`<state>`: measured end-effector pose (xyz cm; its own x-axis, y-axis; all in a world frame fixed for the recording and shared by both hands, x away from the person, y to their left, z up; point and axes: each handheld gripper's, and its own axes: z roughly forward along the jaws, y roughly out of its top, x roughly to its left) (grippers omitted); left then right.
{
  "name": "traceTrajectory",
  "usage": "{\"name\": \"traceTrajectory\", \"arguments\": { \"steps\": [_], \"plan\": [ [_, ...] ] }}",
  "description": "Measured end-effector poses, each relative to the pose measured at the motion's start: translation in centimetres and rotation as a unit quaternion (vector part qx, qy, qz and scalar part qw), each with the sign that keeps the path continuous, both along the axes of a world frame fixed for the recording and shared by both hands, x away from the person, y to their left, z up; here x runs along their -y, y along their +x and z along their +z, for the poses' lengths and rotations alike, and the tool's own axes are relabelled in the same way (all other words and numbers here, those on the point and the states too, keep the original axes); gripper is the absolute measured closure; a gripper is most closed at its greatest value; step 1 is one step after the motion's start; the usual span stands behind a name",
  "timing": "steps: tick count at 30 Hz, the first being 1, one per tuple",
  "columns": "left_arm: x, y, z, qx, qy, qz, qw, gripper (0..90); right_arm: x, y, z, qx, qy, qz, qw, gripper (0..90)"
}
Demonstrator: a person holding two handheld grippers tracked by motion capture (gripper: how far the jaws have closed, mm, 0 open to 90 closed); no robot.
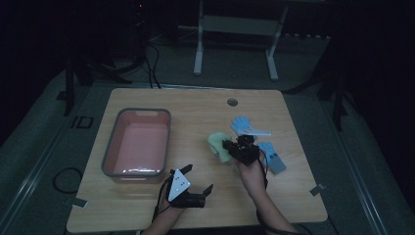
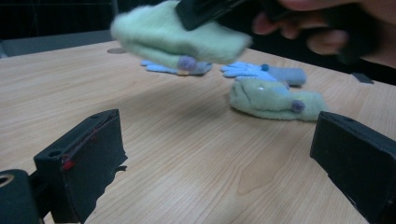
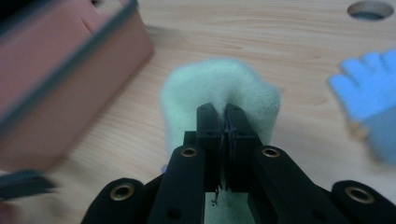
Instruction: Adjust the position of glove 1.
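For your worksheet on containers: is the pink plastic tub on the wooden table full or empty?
Empty. In the high view the pink plastic tub shows its bare pink floor, with nothing lying inside its grey rim.

The table (image 2: 154, 154) has a pale wood-grain top, smooth with a soft sheen. The green mitten (image 3: 219, 91) pinched in the right gripper (image 3: 224, 126) is fuzzy, fleecy cloth, matt all over; a second green mitten (image 2: 273, 100) lying on the table has the same nap and a small purple knob, perhaps a button. The blue gloves (image 2: 261, 71) look like finer knit cloth. The pink tub (image 1: 138, 142) seems to be smooth plastic with a grey rim and a slight gloss inside. The jaws of the left gripper (image 2: 219, 168) are matt black, probably plastic, with rough, frayed pad edges.
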<state>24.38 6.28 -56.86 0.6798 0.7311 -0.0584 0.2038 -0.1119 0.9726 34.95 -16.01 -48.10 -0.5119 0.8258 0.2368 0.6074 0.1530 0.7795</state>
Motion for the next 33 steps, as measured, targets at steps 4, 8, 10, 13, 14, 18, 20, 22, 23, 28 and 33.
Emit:
{"name": "traceTrajectory", "arguments": {
  "steps": [4, 8, 10, 13, 14, 18, 20, 22, 23, 28, 33],
  "plan": [
    [0.0, 0.0, 0.0, 0.002, 0.003, 0.0, 1.0, 3.2, -0.4, -1.8, -0.5, -0.004, 0.006, -0.011, 0.9999, 86.5],
    [0.1, -0.1, 0.0, 0.007, 0.008, 0.0, 0.9999, 3.2, -0.4, -3.6, -1.9, 0.003, 0.025, -0.058, 0.998, 86.5],
    [0.1, -0.1, 0.0, 0.006, 0.006, 0.003, 1.0, 3.2, -0.7, -4.4, -3.0, 0.004, 0.03, -0.09, 0.9955, 86.5],
    [0.1, -0.1, 0.0, 0.004, 0.003, 0.005, 1.0, 3.3, -0.8, -5.2, -4.4, 0.0, 0.041, -0.125, 0.9914, 86.5],
    [0.1, -0.1, 0.0, 0.003, 0.003, 0.005, 1.0, 3.2, -0.7, -5.4, -4.8, -0.001, 0.044, -0.132, 0.9902, 86.4],
    [0.0, 0.0, 0.0, 0.0, 0.0, 0.005, 1.0, 3.3, -0.7, -5.4, -6.3, -0.029, 0.037, -0.146, 0.9881, 86.2],
    [0.0, 0.0, 0.0, -0.002, -0.002, 0.006, 1.0, 3.2, -0.7, -5.4, -7.1, -0.037, 0.03, -0.155, 0.9868, 84.8],
    [0.0, 0.1, 0.0, -0.003, -0.002, 0.006, 1.0, 3.3, -0.6, -5.3, -7.8, -0.053, 0.037, -0.157, 0.9855, 81.2],
    [0.0, 0.1, 0.0, -0.004, -0.001, 0.006, 1.0, 3.3, -0.6, -5.4, -7.8, -0.05, 0.038, -0.153, 0.9863, 76.8],
    [0.0, 0.1, 0.0, -0.005, -0.002, 0.006, 1.0, 3.3, -0.6, -5.3, -7.0, -0.034, 0.016, -0.116, 0.9925, 59.3],
    [0.0, 0.1, 0.0, -0.004, 0.0, 0.006, 1.0, 3.3, 0.1, -4.8, -5.4, -0.014, 0.003, -0.066, 0.9977, 50.1]
  ]
}}
